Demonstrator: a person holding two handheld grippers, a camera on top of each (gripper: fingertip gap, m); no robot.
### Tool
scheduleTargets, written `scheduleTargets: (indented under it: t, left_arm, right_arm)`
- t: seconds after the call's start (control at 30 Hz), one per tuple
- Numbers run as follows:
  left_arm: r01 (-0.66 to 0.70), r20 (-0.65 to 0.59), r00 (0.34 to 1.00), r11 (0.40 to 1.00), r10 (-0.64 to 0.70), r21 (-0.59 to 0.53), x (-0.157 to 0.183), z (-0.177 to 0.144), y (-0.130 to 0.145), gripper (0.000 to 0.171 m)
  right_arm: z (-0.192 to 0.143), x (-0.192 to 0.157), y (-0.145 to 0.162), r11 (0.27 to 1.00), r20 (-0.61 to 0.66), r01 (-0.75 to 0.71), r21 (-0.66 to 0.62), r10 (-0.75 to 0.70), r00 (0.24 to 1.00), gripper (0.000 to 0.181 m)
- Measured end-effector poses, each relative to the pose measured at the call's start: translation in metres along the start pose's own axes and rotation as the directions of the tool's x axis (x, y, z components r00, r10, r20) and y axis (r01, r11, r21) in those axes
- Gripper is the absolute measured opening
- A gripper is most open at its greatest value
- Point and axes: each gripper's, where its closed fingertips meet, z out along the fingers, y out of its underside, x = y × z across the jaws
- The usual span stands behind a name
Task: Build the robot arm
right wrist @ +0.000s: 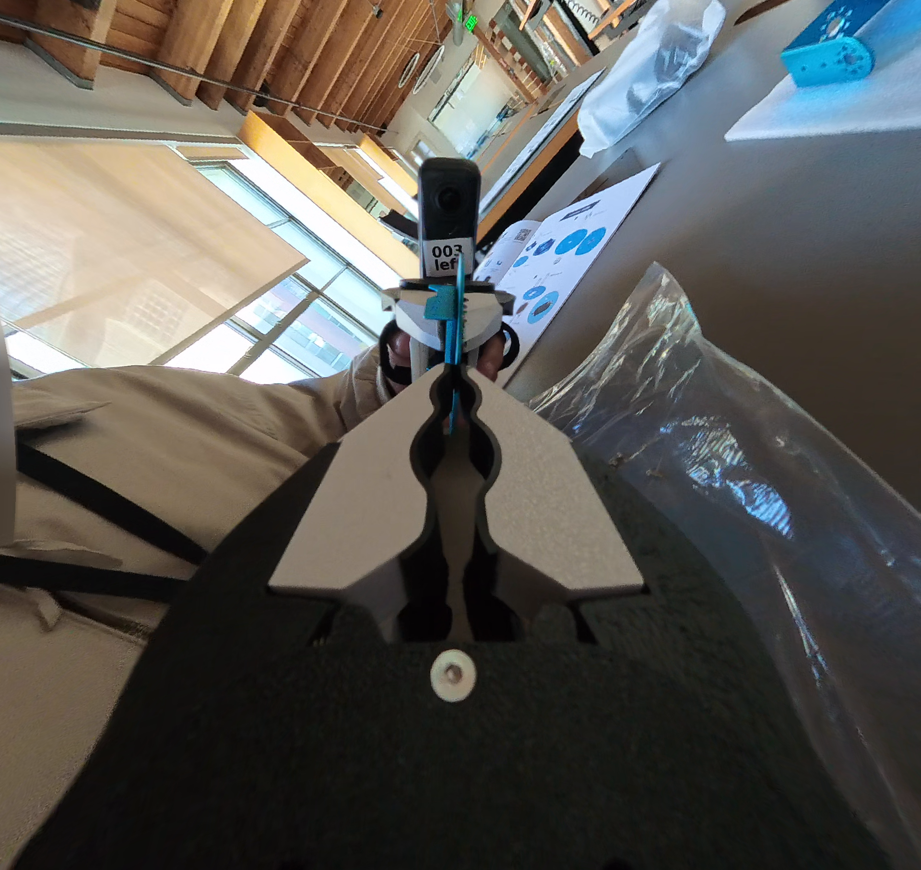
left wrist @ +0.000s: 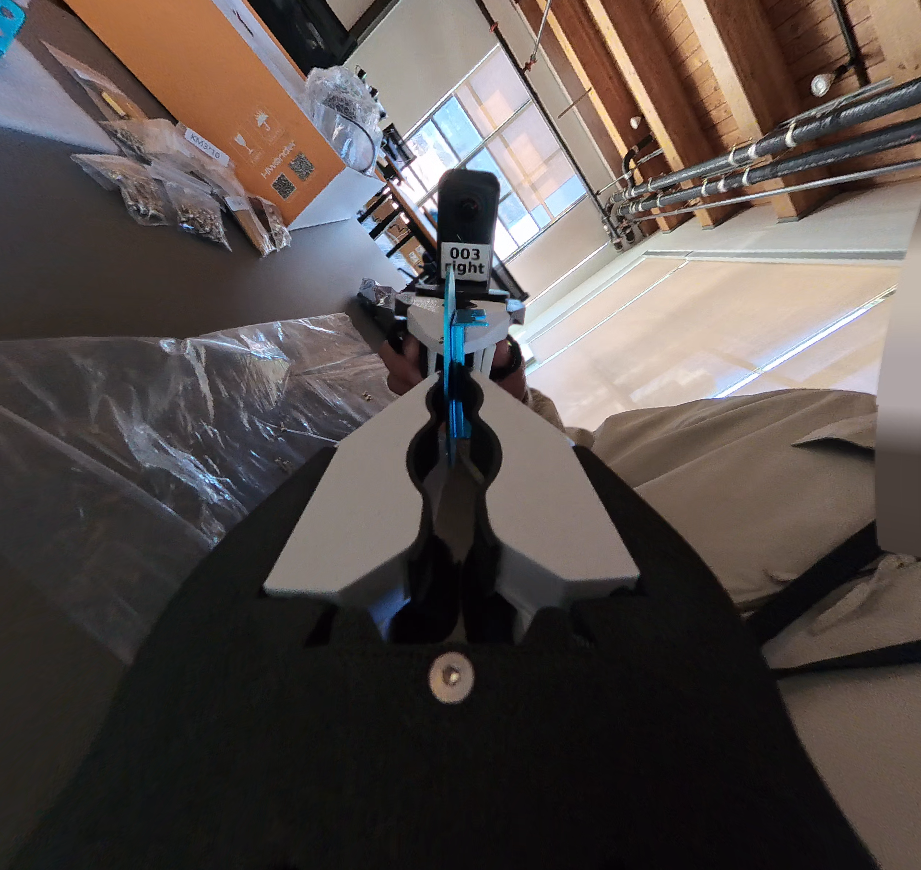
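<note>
Left tongs: your left tongs (left wrist: 454, 400) are closed on the thin edge of a blue plate (left wrist: 456, 397), held up off the bench (left wrist: 99, 272) and seen edge-on.
Right tongs: your right tongs (right wrist: 454, 387) face the left ones head-on and are closed on the opposite edge of the same plate (right wrist: 454, 347), so both grip it between them.
Plate: a small blue bracket (left wrist: 468, 320) sticks out from one face of it.
Left of your left tongs: a clear bag (left wrist: 174, 422) lies just beside them on the bench; farther off sit small bags of screws (left wrist: 164, 188) and an orange box (left wrist: 199, 73).
Right of your right tongs: another clear bag (right wrist: 697, 447) lies close by; beyond it are a printed sheet (right wrist: 573, 248), a white bag (right wrist: 658, 63) and a blue part (right wrist: 827, 61) on a white pad (right wrist: 797, 118).
</note>
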Motion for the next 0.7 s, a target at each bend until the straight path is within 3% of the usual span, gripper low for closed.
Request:
scheduleTargets:
  t: [0.03,0.1,0.17,0.3,0.43,0.57,0.7]
  left_arm:
    - [0.02,-0.008,1.0,1.0,-0.02,0.008,0.0,-0.001,-0.001,0.003]
    - [0.035,-0.009,0.999,0.999,-0.035,0.017,0.0,-0.003,-0.003,0.003]
    - [0.02,0.025,0.999,0.999,-0.021,0.026,0.004,-0.008,-0.005,0.003]
    - [-0.096,0.21,0.975,0.993,0.079,0.072,0.021,-0.034,0.004,0.003]
    - [-0.125,0.388,0.921,0.967,0.03,0.223,0.03,-0.09,0.025,0.003]
    - [-0.179,0.511,0.857,0.885,-0.074,0.429,0.039,-0.163,0.04,0.003]
    - [-0.291,0.643,0.756,0.816,-0.125,0.5,0.049,-0.234,0.049,0.003]
  right_arm:
    - [0.001,0.0,-0.002,1.0,-0.008,0.018,0.013,-0.018,1.0,0.0]
    - [-0.003,-0.001,-0.013,0.995,-0.037,0.074,0.066,-0.072,0.997,0.018]
    - [-0.012,-0.002,-0.021,0.986,-0.075,0.144,0.086,-0.138,0.988,0.02]
    - [-0.031,-0.002,-0.03,0.961,-0.176,0.27,0.061,-0.255,0.951,0.019]
    - [-0.034,0.007,-0.029,0.926,-0.265,0.378,-0.005,-0.365,0.892,0.018]
    - [-0.021,0.016,-0.016,0.907,-0.278,0.408,-0.102,-0.42,0.864,0.017]
    - [0.004,0.01,-0.015,0.908,-0.297,0.4,-0.127,-0.419,0.858,0.016]
